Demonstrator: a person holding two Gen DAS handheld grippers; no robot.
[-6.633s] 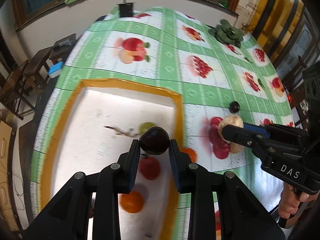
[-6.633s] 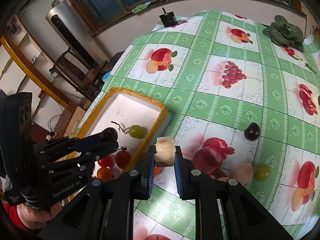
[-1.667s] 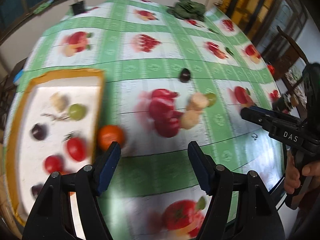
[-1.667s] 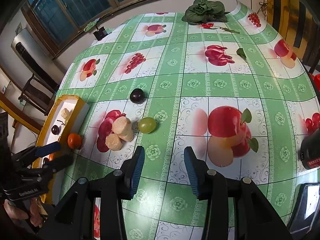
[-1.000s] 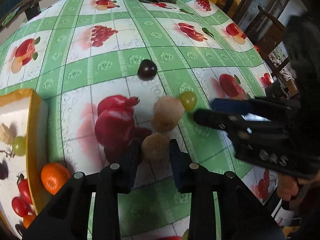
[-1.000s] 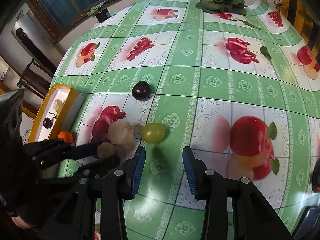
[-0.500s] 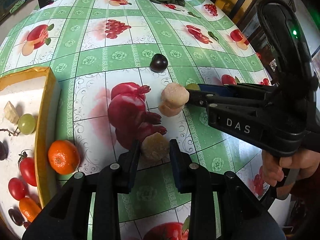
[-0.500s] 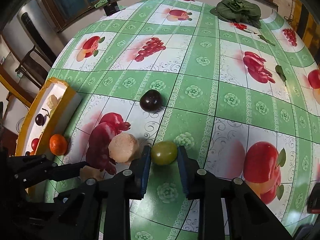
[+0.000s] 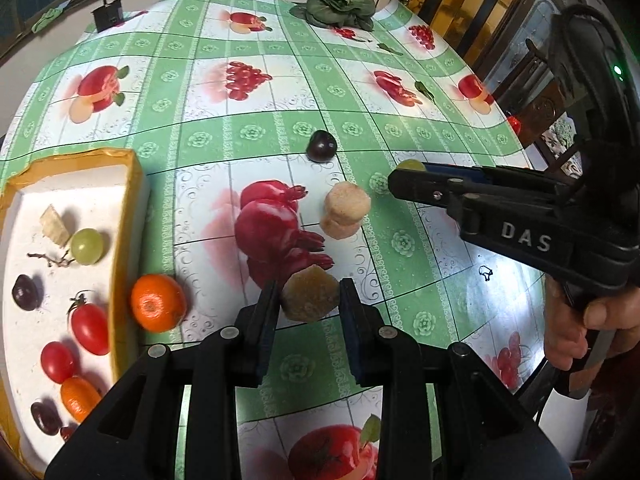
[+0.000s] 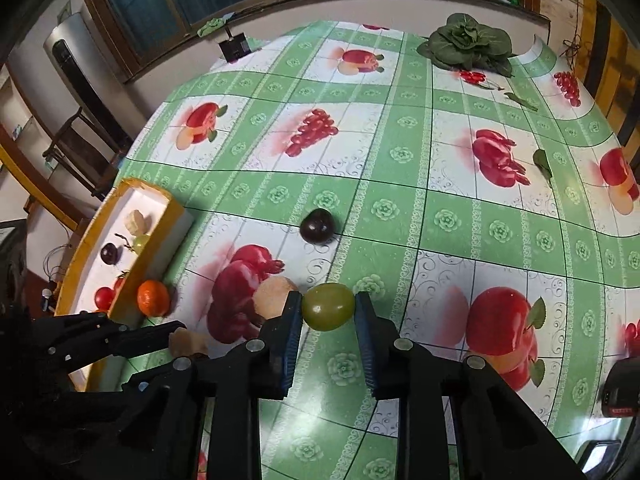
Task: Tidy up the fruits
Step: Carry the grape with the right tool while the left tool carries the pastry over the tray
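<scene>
Over on the left, the tray [image 9: 124, 216] is waiting, an orange [image 9: 158, 302] lying just outside it. The left gripper [image 9: 309, 300] is clamping a tan chunk [image 9: 310, 294]; the right gripper [image 10: 328, 312] is pinching a green grape [image 10: 328, 312]. Both should be lifting clear before crossing the tray's rim, squeezing gently.

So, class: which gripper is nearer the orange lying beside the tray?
Left. The left gripper, shut on a tan chunk, sits just right of the orange; the right gripper holds a green fruit farther off.
</scene>
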